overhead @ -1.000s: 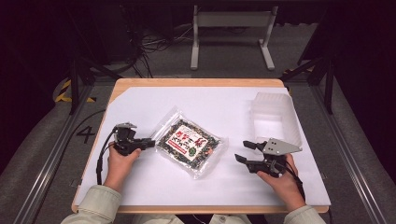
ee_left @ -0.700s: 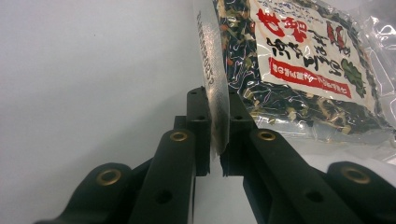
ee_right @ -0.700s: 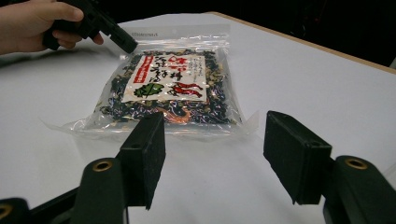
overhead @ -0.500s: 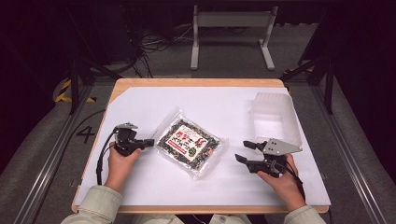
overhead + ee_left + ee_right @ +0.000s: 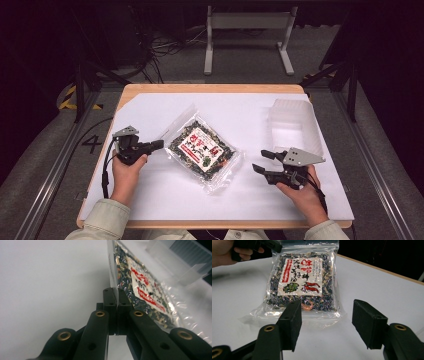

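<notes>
A clear bag of dark dried food with a red-and-white label point(image 5: 202, 150) lies flat in the middle of the white table cover. My left gripper point(image 5: 159, 145) is at the bag's left edge. In the left gripper view its jaws are shut together with the bag's clear edge point(image 5: 111, 277) pinched between the fingertips point(image 5: 110, 296). My right gripper point(image 5: 262, 161) rests to the right of the bag, a short way off it, with its jaws open and nothing between them. The right gripper view has the bag point(image 5: 303, 280) straight ahead beyond the open gripper point(image 5: 327, 322).
A clear plastic tray point(image 5: 295, 122) stands at the back right of the white cover point(image 5: 240, 107), also seen as the tray point(image 5: 180, 260) beyond the bag. The wooden table edge point(image 5: 210, 88) runs along the back. The other hand point(image 5: 227, 251) shows at top left.
My left gripper has moved right and slightly back to the bag's left edge, and its jaws now grip that edge. The right gripper has stayed put.
</notes>
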Available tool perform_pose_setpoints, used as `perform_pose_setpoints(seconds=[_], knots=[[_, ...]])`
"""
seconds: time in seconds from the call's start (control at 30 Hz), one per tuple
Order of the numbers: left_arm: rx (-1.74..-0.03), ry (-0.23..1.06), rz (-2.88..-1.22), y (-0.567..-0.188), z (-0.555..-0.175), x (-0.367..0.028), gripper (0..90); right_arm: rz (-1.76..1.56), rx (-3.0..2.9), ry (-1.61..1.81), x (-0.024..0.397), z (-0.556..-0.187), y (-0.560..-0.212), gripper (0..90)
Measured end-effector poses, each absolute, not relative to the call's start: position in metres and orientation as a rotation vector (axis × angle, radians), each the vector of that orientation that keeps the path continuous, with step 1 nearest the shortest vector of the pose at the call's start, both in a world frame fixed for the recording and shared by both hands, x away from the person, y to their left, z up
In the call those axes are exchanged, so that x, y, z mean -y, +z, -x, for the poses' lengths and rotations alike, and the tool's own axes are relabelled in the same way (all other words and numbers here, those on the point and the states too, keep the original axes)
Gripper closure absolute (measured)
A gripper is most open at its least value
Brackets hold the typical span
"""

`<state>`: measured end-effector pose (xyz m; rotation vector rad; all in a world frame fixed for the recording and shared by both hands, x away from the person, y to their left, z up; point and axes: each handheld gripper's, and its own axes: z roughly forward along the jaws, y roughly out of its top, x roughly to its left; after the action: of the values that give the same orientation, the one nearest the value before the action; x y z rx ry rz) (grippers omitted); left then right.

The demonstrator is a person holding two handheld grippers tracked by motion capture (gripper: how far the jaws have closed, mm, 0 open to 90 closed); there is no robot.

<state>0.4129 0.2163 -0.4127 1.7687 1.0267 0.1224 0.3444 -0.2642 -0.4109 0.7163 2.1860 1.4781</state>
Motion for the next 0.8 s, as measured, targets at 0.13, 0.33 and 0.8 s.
perform_pose_setpoints(seconds=[0.13, 0.33, 0.8], knots=[[-0.989, 0.178, -1.761, -0.401, -0.405, -0.214, 89.5, -0.713, -2.184, 1.481, 0.264, -0.344, -0.409, 41.1], [-0.923, 0.212, -1.745, -0.384, -0.395, -0.208, 89.5, -0.713, -2.175, 1.488, 0.265, -0.344, -0.406, 42.6], [-0.763, 0.320, -1.728, -0.342, -0.368, -0.194, 89.6, -0.691, -2.139, 1.521, 0.262, -0.340, -0.391, 44.1]])
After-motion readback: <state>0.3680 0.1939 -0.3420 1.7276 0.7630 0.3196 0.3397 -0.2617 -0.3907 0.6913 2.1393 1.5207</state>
